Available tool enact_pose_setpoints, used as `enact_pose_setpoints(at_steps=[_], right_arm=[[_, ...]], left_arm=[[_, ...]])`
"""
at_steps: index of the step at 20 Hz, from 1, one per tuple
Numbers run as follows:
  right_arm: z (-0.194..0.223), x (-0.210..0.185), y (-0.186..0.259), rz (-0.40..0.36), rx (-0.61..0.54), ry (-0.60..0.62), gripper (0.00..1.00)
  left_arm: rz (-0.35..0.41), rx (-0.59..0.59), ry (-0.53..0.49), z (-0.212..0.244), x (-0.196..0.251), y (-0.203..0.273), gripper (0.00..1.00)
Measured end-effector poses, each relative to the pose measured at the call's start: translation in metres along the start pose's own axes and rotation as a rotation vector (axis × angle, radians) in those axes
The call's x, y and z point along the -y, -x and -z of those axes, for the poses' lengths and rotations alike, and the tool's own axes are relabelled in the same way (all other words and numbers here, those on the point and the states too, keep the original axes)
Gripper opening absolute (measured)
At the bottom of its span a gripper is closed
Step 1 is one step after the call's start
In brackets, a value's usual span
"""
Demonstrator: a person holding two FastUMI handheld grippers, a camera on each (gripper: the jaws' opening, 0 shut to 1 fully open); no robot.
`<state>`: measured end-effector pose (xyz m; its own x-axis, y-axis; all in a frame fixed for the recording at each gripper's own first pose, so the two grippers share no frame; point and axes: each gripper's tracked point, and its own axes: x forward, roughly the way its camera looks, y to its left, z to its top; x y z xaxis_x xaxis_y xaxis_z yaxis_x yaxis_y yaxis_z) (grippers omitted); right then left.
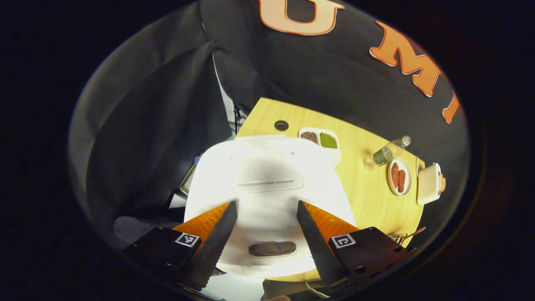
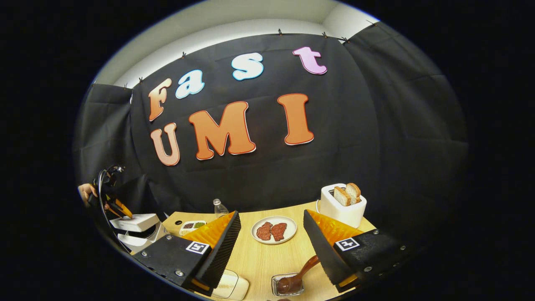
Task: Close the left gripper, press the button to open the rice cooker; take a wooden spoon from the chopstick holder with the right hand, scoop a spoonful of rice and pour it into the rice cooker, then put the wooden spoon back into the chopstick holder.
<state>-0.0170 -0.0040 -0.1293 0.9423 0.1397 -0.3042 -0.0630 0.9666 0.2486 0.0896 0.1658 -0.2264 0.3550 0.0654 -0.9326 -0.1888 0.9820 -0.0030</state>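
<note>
Both claws we hold stand wide open, gripping nothing. Our left gripper (image 1: 266, 209) hovers above the white, rounded rice cooker (image 1: 267, 196) on the pale wooden table (image 1: 368, 192), fingers spread on either side of its dark oval button (image 1: 272, 248). Our right gripper (image 2: 271, 234) hangs over the table; near its right finger a brown wooden spoon (image 2: 299, 276) stands in the clear, square chopstick holder (image 2: 286, 286).

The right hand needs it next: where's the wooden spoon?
Right gripper view: the wooden spoon stands in the holder at the table's near edge, between the right gripper fingers.
</note>
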Motion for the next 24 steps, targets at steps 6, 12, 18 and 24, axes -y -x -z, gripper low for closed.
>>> enact_pose_setpoints(at_steps=[6,12,18,24], right_arm=[[0.014,-0.013,-0.003,-0.027,-0.038,0.028,0.94],[0.019,-0.026,-0.003,-0.056,-0.044,0.032,0.94],[0.01,-0.048,-0.004,-0.101,0.012,0.06,0.94],[-0.014,-0.07,0.001,-0.145,0.102,0.142,0.95]], left_arm=[[-0.03,-0.121,0.063,0.017,0.007,-0.028,1.0],[-0.033,-0.006,-0.013,0.014,0.007,-0.031,0.99],[-0.148,0.381,-0.28,0.003,0.011,-0.019,1.0],[-0.151,0.744,-0.246,-0.01,0.041,0.047,0.95]])
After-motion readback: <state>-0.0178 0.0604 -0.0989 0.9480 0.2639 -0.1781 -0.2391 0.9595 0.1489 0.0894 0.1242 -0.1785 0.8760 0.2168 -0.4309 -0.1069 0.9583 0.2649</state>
